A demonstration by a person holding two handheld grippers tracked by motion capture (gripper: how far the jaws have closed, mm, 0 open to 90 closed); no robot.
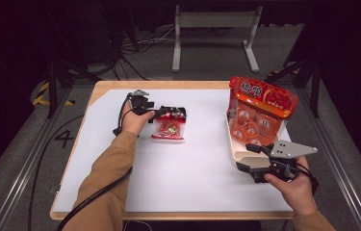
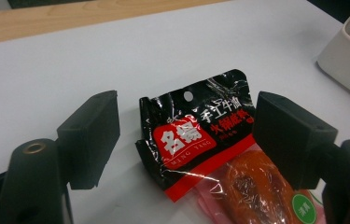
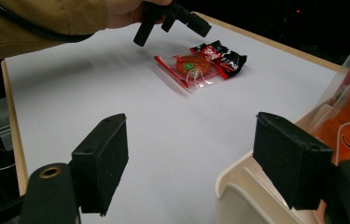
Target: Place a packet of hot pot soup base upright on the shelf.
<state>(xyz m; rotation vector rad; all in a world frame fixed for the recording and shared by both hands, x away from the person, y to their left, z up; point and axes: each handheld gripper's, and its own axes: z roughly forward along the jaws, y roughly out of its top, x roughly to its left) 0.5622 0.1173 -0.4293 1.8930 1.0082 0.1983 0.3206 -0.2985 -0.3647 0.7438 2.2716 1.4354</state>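
Note:
A small snack packet with a black-and-red header and a clear body lies flat on the white sheet, left of centre. My left gripper hovers at its black header, open. In the left gripper view the header lies between the spread jaws of the left gripper, untouched. My right gripper is open at the near corner of a white tray holding a large orange-red snack bag. The right gripper has one jaw over the tray rim.
The wooden table edge frames the white sheet. The tray's corner stands to the right of the packet. The far packet and the left gripper sit across open sheet from the right gripper. Metal stand legs are behind the table.

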